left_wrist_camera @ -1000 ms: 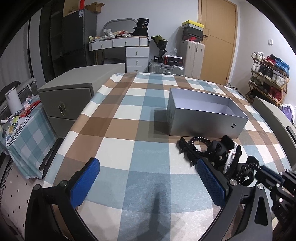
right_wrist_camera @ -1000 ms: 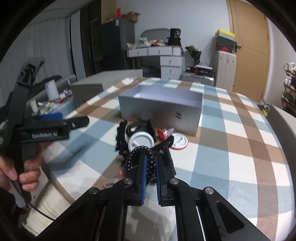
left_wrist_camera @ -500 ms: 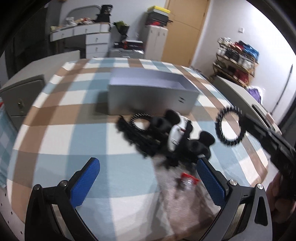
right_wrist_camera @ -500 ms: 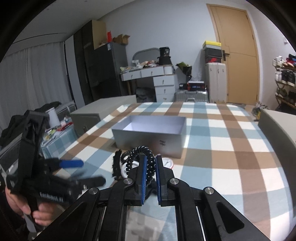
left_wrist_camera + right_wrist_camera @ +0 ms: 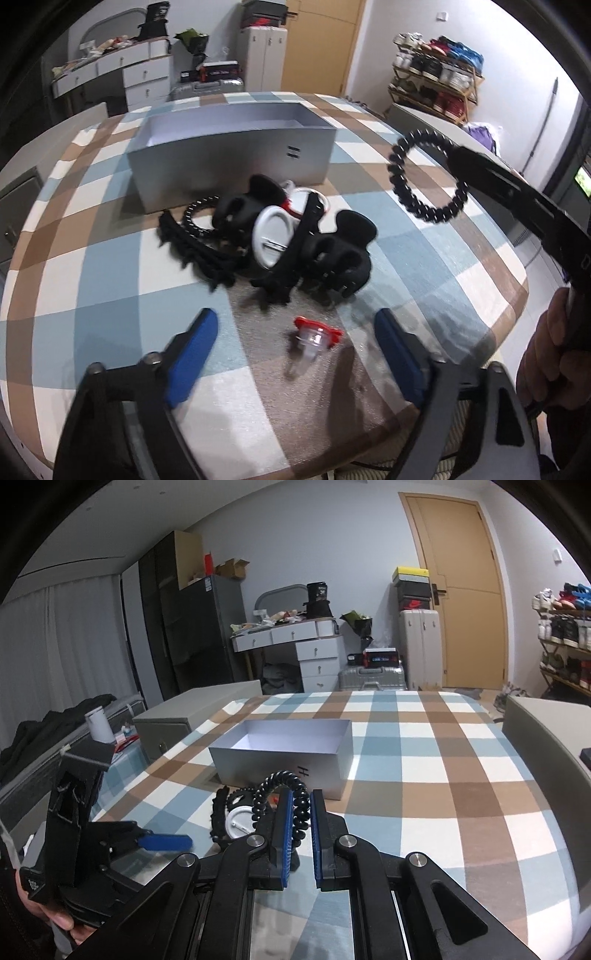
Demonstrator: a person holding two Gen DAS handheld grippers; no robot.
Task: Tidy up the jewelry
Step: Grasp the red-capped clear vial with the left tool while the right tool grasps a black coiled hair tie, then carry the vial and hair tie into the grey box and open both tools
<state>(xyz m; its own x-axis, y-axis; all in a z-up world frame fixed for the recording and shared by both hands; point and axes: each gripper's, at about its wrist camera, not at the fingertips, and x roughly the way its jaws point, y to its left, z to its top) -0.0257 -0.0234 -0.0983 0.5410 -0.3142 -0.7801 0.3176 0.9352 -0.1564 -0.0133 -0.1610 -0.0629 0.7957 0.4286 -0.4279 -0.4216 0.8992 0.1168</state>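
Note:
My right gripper is shut on a black spiral hair tie and holds it in the air in front of the open grey box. In the left wrist view the hair tie hangs right of the box. My left gripper is open and empty, low over the table near a pile of black hair claws, a white round piece and another black spiral tie. A small clear and red piece lies between its fingers.
The checked tablecloth covers a round table whose front edge is close. A grey cabinet stands left of the table and a grey ledge on the right. Drawers, suitcases and a shoe rack stand behind.
My right gripper has lifted the spiral tie off the pile and risen. My left gripper has swung right and now faces the pile from close by.

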